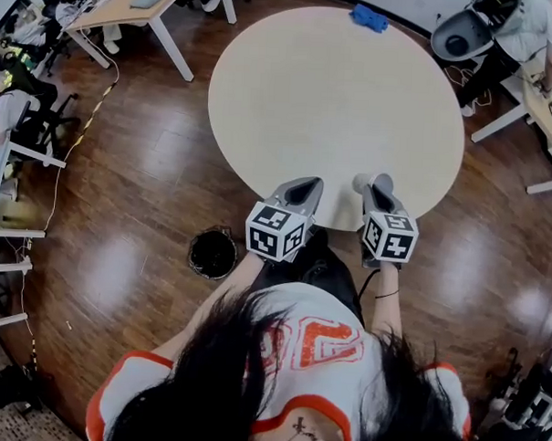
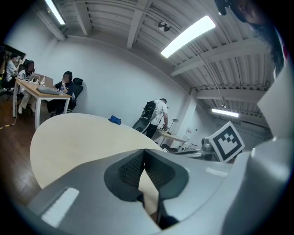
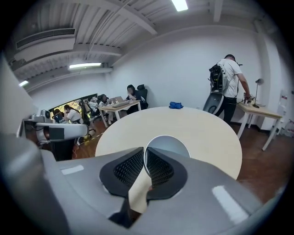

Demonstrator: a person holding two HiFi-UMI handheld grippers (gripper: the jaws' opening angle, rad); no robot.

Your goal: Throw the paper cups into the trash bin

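Right gripper view: right gripper [image 3: 144, 166] fingers pinch the paper cup [image 3: 168, 146] by its rim; left gripper [image 2: 143, 170] fingers pressed together.

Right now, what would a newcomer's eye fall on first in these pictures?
The right tongs pinch the wall of a paper cup over the near edge of a big round table. The left tongs beside them are shut on nothing. A dark bin stands on the wood floor at the person's left, and a small blue thing lies at the table's far edge.
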